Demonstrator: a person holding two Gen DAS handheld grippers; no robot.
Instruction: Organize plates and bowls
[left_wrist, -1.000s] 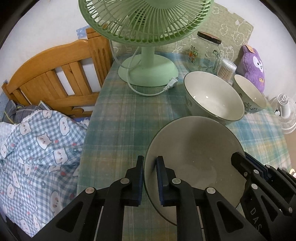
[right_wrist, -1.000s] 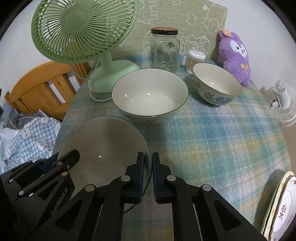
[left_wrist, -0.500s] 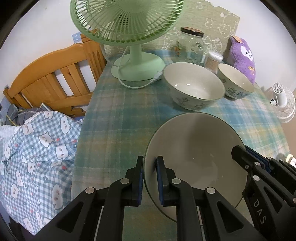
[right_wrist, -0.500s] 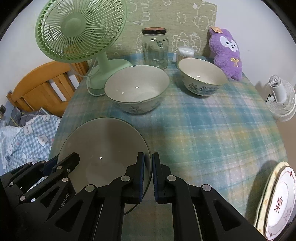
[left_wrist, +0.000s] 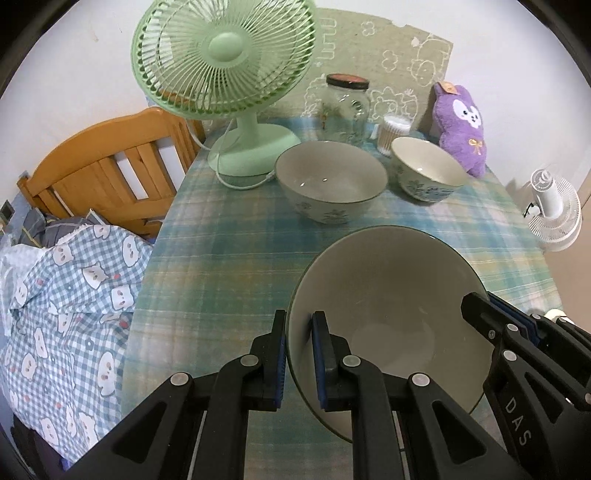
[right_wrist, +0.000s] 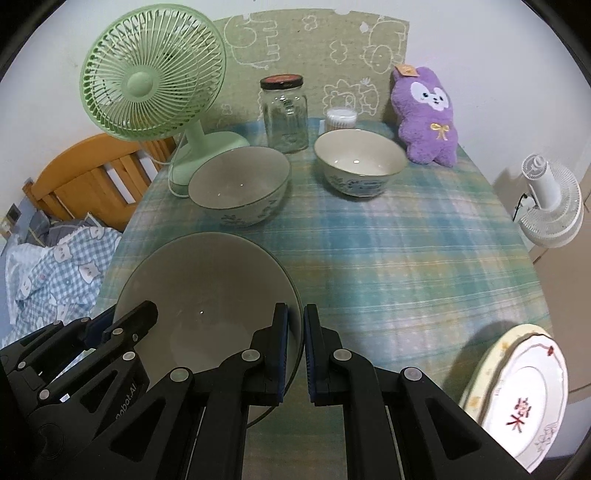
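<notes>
Carrying the large bowl well means keeping it level; the left gripper and right gripper each pinch its rim on opposite sides. Moving both together should spare the mid-sized bowl beyond.

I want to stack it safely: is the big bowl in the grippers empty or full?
Empty: the big bowl's bare grey inside shows down to the bottom in both views.

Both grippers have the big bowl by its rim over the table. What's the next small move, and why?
Probably carry the big bowl right toward the stacked plates: left gripper and right gripper clamp opposite rims, and the cloth between looks bare.
</notes>
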